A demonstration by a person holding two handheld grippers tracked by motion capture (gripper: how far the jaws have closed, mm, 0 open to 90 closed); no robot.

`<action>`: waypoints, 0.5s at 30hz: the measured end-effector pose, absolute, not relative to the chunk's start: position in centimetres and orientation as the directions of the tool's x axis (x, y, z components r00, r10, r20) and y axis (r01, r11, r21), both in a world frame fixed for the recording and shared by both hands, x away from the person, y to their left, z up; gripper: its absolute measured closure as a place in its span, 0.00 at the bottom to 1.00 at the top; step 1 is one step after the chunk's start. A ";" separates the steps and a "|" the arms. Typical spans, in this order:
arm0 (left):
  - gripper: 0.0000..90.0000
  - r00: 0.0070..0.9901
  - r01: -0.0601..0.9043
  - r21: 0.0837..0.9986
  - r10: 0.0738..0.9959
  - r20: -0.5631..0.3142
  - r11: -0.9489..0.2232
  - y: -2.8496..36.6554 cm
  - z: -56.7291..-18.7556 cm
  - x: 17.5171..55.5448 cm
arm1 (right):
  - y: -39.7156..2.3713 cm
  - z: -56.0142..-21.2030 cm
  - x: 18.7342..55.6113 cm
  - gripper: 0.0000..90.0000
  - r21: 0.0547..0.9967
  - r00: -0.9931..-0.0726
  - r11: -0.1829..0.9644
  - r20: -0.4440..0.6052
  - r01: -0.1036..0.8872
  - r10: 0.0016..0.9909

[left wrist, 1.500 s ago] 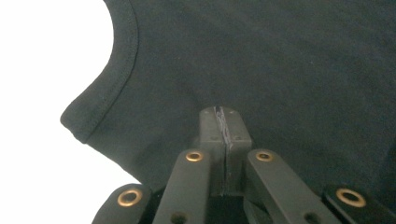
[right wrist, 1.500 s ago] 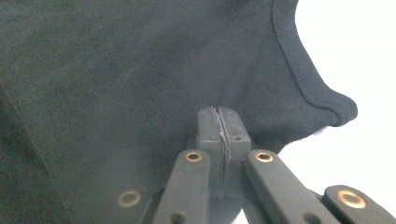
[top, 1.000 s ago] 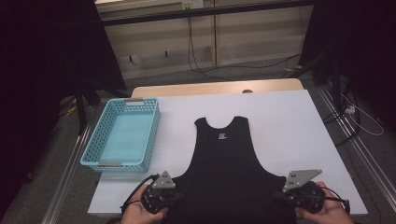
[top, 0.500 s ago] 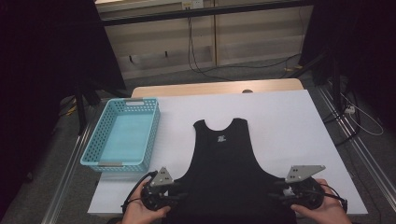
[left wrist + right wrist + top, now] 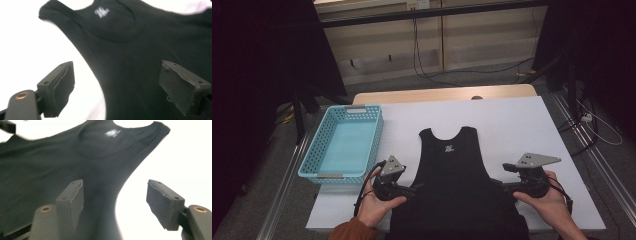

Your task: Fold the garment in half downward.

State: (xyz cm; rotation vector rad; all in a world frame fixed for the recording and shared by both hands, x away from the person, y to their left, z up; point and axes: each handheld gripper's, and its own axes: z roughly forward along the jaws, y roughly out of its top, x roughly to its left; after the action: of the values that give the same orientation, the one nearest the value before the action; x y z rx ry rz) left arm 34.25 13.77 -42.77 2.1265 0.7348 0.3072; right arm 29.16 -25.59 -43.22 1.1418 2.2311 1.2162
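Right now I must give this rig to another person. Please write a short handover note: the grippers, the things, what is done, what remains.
Left gripper: jaws have just been opening, nothing pinched, at the left edge of the black tank top.
Right gripper: likewise just opened, nothing held, at the top's right edge.
Tank top: lies flat on the white table, neckline away from the person.
Blue basket: holds nothing, left of the top.
Done: top spread out and let go.
Left: probably folding it and putting it in the basket.
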 end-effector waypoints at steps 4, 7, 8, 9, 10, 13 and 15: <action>0.11 0.776 0.383 0.813 0.630 -0.025 -0.439 13.2 -42.4 35.1 | -25.5 -42.9 30.6 0.32 0.822 -0.617 0.298 0.079 0.484 0.783; 0.11 0.769 0.367 0.825 0.639 -0.010 -0.429 12.7 -42.3 36.1 | -25.4 -42.8 31.7 0.30 0.830 -0.614 0.296 0.070 0.473 0.786; 0.11 0.769 0.361 0.830 0.640 -0.007 -0.425 12.7 -42.3 36.4 | -25.4 -42.7 32.0 0.30 0.832 -0.616 0.290 0.077 0.473 0.784; 0.11 0.767 0.355 0.837 0.642 -0.006 -0.416 12.5 -42.3 36.8 | -25.3 -42.7 32.3 0.29 0.834 -0.612 0.284 0.080 0.473 0.787; 0.12 0.765 0.349 0.840 0.644 0.001 -0.415 12.4 -42.3 37.1 | -25.3 -42.6 32.8 0.29 0.837 -0.609 0.281 0.076 0.469 0.789; 0.12 0.746 0.355 0.841 0.666 0.009 -0.408 12.1 -42.4 38.1 | -25.3 -42.6 33.9 0.31 0.849 -0.603 0.255 0.090 0.463 0.793; 0.13 0.744 0.364 0.839 0.669 -0.002 -0.403 12.0 -42.4 38.9 | -25.2 -42.6 34.6 0.30 0.847 -0.600 0.262 0.081 0.462 0.796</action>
State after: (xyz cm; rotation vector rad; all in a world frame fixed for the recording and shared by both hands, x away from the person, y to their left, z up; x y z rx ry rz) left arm 38.89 12.04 -42.45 2.0311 0.7800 0.4220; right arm 34.56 -25.22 -42.56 1.1471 2.1773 1.2708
